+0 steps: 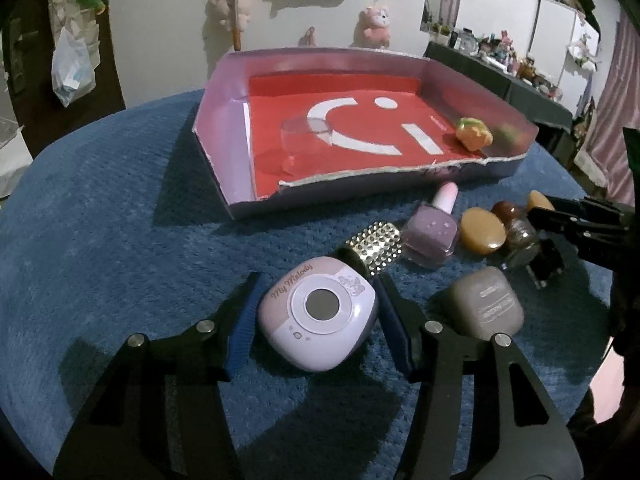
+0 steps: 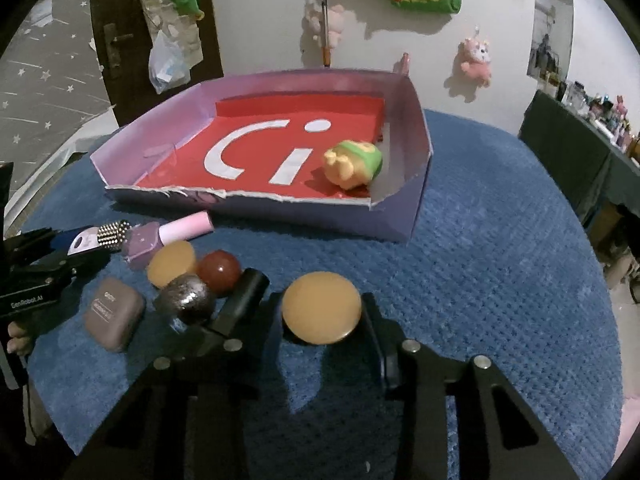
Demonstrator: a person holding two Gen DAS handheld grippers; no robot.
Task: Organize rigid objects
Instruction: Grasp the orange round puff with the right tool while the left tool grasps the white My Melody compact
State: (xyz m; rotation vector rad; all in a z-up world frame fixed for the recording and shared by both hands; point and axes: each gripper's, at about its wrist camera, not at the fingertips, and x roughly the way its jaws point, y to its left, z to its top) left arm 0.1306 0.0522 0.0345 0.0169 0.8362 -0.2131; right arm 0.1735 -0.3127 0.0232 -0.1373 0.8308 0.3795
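1 tray (image 1: 224, 128) sitting on blue cloth (image 1: 120, 220), holding 1 toy (image 2: 352, 164), 1 clear cup (image 1: 306, 136) | left gripper (image 1: 318, 316) clamping pink case (image 1: 318, 312) | right gripper (image 2: 322, 316) squeezing 1 of 2 tan discs (image 2: 322, 308) | 1 polish bottle (image 1: 431, 232) lying before tray

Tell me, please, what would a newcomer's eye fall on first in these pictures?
Probably the shallow box with its red floor and white smiley mark, at the back of the blue cloth, with a small yellow-green toy in one corner. Nearer, the left claw brackets a pink My Melody case, and the right claw brackets an orange disc.
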